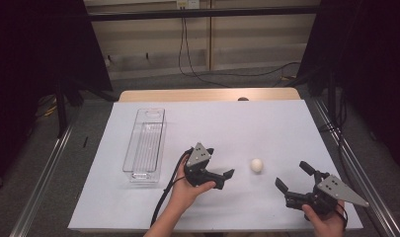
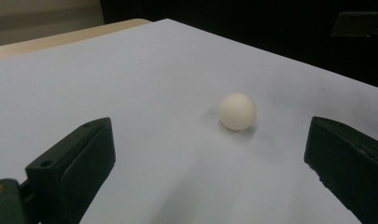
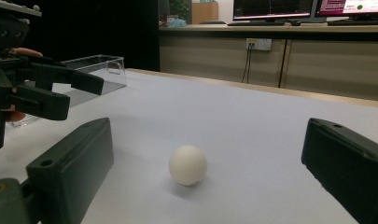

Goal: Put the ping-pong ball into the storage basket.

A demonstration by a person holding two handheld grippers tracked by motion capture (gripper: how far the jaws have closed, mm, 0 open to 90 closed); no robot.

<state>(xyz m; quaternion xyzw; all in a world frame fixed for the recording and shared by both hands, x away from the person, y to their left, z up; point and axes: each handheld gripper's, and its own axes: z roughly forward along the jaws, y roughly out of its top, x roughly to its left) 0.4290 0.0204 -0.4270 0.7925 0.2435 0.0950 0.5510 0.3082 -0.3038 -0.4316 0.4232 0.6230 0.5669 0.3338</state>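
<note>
Nearest the camera in the high view, two hands come up from the bottom edge, each holding a black two-jaw gripper over the white sheet [image 1: 138,207] that covers the table.

Going from left to right, a clear plastic rectangular tray [image 1: 144,144] lies in the left-centre of the frame with its long axis running away from the camera; nothing is visible inside it. Next comes the left gripper [image 1: 222,180] at lower centre, its jaws spread wide and pointing right. Just right of it, apart from both tools, a small cream-white ball [image 1: 257,165] sits on the sheet. The right gripper [image 1: 294,177] is at lower right, jaws also wide apart, aimed up and left.

The ball lies between the two tools, right of the left one and up-left of the right one. The left looks slightly nearer. In the left gripper view the ball [image 2: 237,111] sits ahead, right of centre between the jaws; in the right gripper view it [image 3: 187,164] sits ahead, almost centred
</note>
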